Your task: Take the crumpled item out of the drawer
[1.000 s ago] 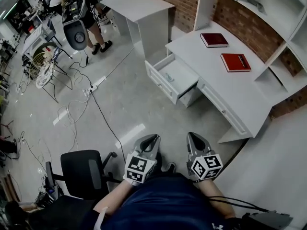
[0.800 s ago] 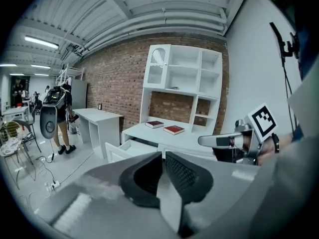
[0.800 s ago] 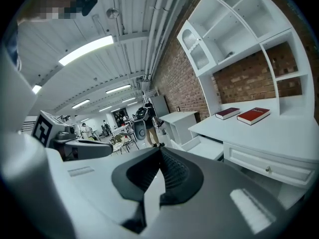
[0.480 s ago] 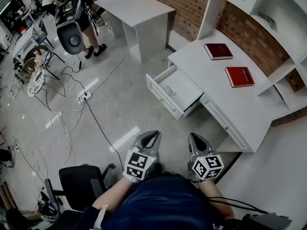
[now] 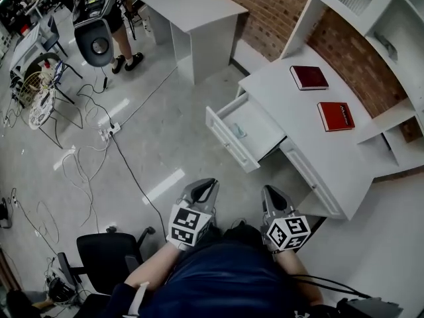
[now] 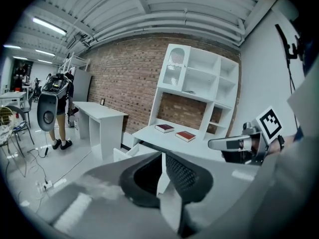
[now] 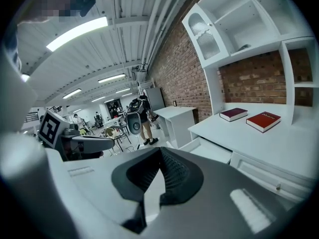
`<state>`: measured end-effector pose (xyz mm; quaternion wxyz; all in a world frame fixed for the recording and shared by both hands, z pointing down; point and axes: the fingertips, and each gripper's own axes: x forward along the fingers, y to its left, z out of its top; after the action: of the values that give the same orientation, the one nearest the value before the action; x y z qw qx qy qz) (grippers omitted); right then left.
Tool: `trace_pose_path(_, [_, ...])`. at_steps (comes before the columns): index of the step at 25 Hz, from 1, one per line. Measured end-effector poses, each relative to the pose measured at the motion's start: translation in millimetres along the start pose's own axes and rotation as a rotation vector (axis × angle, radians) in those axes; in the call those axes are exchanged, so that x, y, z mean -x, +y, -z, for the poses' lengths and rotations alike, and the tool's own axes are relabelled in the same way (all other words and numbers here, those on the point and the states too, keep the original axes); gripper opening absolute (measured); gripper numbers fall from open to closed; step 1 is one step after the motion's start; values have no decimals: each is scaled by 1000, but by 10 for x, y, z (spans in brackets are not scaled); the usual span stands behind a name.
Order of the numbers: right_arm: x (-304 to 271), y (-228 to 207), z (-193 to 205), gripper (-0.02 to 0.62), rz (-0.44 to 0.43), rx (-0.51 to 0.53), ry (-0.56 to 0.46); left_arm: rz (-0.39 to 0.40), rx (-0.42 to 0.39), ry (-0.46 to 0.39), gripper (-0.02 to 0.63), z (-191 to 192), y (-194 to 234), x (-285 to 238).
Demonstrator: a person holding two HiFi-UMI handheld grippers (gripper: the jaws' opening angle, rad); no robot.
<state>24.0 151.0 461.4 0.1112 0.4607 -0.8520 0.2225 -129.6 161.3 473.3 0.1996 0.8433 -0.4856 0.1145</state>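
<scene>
The white desk (image 5: 311, 144) has its left drawer (image 5: 255, 121) pulled open, and a small pale crumpled item (image 5: 239, 131) lies inside near the front. Both grippers are held low in front of the person's body, well short of the drawer. My left gripper (image 5: 206, 189) has its jaws together and nothing between them, and it shows the same in its own view (image 6: 162, 156). My right gripper (image 5: 271, 194) is also shut and empty (image 7: 159, 151). The drawer (image 7: 208, 149) shows ahead in the right gripper view.
Two red books (image 5: 309, 77) (image 5: 336, 116) lie on the desk under the white shelf unit (image 5: 371, 18). A black office chair (image 5: 106, 260) stands at lower left. Cables (image 5: 86, 161) and a power strip (image 5: 106, 132) run over the floor. A second white desk (image 5: 192, 8) and a person (image 5: 122, 18) are further off.
The desk and open drawer have shifted right and down in the head view. Both grippers stay shut and side by side before the body.
</scene>
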Motion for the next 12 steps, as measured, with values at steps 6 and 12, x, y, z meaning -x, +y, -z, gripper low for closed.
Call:
trace_pose_path(6, [-217, -115, -2, 3, -17, -17, 30, -22, 28, 17, 26, -39, 162, -193])
trace_pose_path(12, [-616, -342, -182, 3, -77, -36, 16, -84, 17, 39, 26, -170, 324, -452])
